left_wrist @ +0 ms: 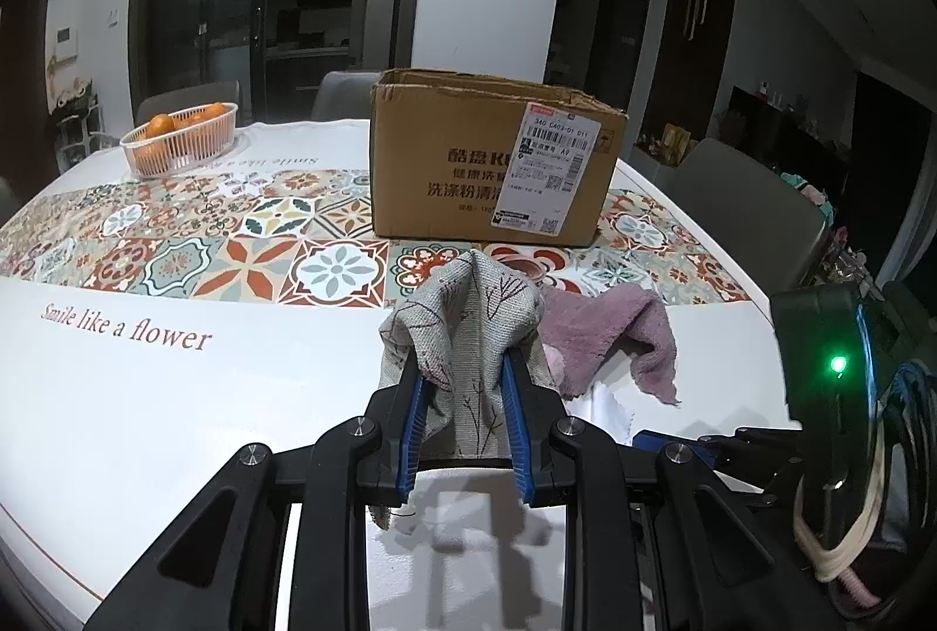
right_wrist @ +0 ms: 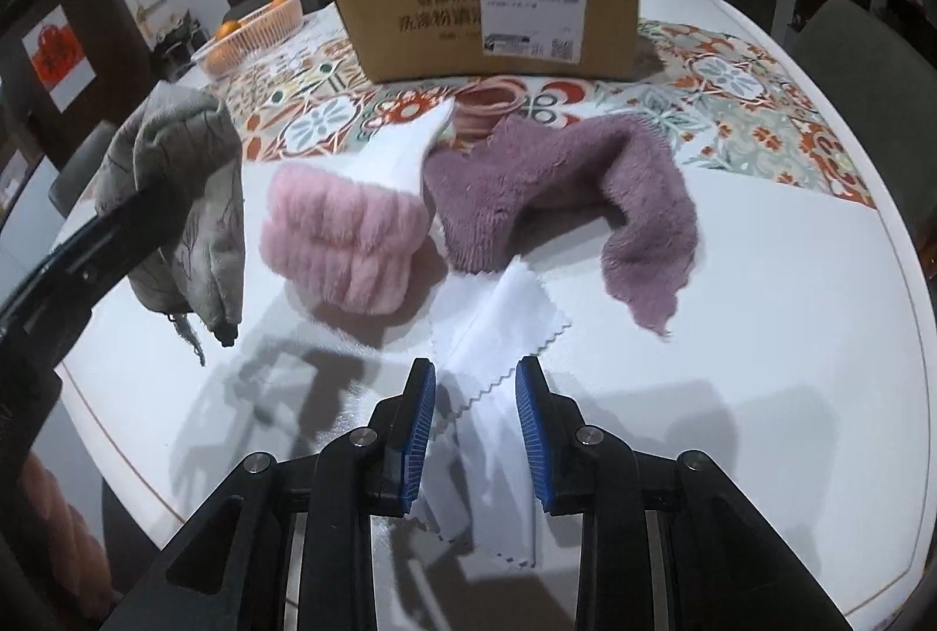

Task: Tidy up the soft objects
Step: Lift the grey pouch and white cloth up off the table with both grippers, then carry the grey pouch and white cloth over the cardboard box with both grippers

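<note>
My left gripper [left_wrist: 462, 367] is shut on a grey printed cloth [left_wrist: 468, 320] and holds it above the table; the cloth also shows at the left of the right wrist view [right_wrist: 187, 186]. My right gripper [right_wrist: 475, 370] is open, its fingers on either side of a white zigzag-edged cloth [right_wrist: 498, 332] lying flat. A pink fluffy band [right_wrist: 345, 244] and a purple towel [right_wrist: 556, 186] lie beyond it. The purple towel also shows in the left wrist view [left_wrist: 609, 332]. An open cardboard box [left_wrist: 492, 162] stands behind them.
A basket of oranges [left_wrist: 181, 142] sits at the far left of the round table [left_wrist: 175, 396]. Grey chairs [left_wrist: 755, 215] stand around the table. A small brownish ring [right_wrist: 486, 103] lies in front of the box. The right gripper's body [left_wrist: 831, 396] is close at my right.
</note>
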A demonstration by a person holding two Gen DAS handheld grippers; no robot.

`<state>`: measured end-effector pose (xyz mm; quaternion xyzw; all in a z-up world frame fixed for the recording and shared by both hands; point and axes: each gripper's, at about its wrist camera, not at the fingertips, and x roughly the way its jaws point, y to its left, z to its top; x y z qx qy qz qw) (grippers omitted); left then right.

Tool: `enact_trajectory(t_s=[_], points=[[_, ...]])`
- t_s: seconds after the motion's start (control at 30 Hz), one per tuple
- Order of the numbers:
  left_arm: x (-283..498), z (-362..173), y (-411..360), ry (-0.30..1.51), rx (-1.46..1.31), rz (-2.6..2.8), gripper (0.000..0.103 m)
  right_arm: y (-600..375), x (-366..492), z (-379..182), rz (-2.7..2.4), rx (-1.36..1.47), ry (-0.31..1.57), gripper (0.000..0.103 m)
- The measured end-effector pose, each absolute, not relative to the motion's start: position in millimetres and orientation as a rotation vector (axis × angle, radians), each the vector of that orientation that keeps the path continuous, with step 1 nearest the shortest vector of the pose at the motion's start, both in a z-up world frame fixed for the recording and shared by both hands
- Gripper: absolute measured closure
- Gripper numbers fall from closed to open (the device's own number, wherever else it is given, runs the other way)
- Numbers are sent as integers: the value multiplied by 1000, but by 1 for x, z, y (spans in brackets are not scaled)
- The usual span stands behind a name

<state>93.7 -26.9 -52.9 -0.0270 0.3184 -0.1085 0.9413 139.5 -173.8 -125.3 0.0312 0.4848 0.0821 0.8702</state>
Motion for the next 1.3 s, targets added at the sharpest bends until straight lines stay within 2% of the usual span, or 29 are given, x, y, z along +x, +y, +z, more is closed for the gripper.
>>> enact_trajectory(t_s=[0.27, 0.37, 0.5, 1.3], points=[[96, -57, -26, 665, -56, -219, 77, -160, 135, -130, 155, -55, 987, 74], [97, -58, -25, 671, -64, -219, 78, -159, 135, -130, 173, -51, 980, 90], [97, -57, -25, 668, -64, -219, 78, -167, 136, -128, 177, 3, 983, 95], [99, -7, -29, 515, -58, -255, 78, -182, 130, -37, 166, 60, 702, 96]])
